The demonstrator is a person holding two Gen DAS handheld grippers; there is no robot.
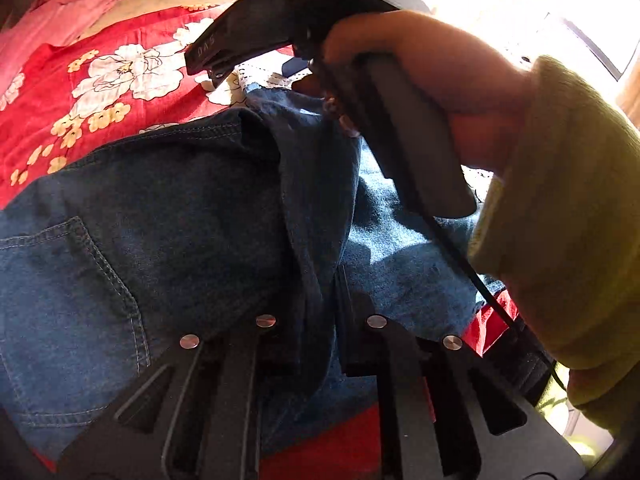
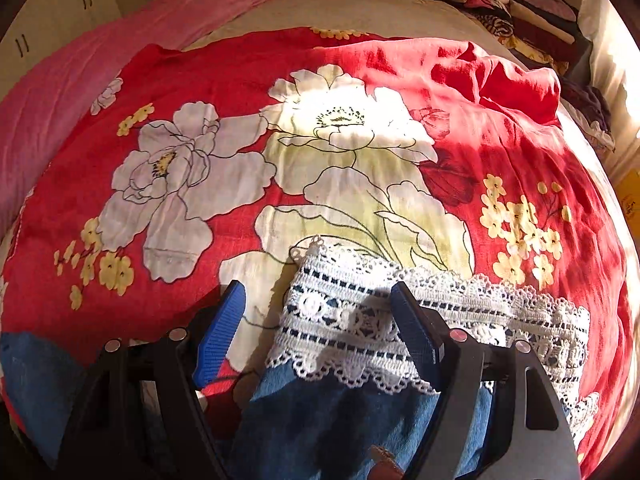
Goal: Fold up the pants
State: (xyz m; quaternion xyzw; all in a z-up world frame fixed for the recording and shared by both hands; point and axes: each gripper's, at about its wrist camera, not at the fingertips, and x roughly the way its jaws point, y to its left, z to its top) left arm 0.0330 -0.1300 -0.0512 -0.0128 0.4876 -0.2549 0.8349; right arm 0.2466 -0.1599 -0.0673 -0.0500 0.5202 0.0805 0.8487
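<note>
Blue denim pants (image 1: pixel 120 240) lie on a bed under a red floral bedspread (image 2: pixel 224 80), their white lace-trimmed hem (image 2: pixel 352 320) near its front edge. The left gripper (image 1: pixel 320 300) is pinched shut on a fold of denim. The right gripper (image 2: pixel 316 320) stands open, its blue pads (image 2: pixel 220 332) straddling the lace hem without pressing it.

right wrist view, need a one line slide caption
Open right gripper poised over the white lace hem of denim pants on a red floral bedspread.
</note>
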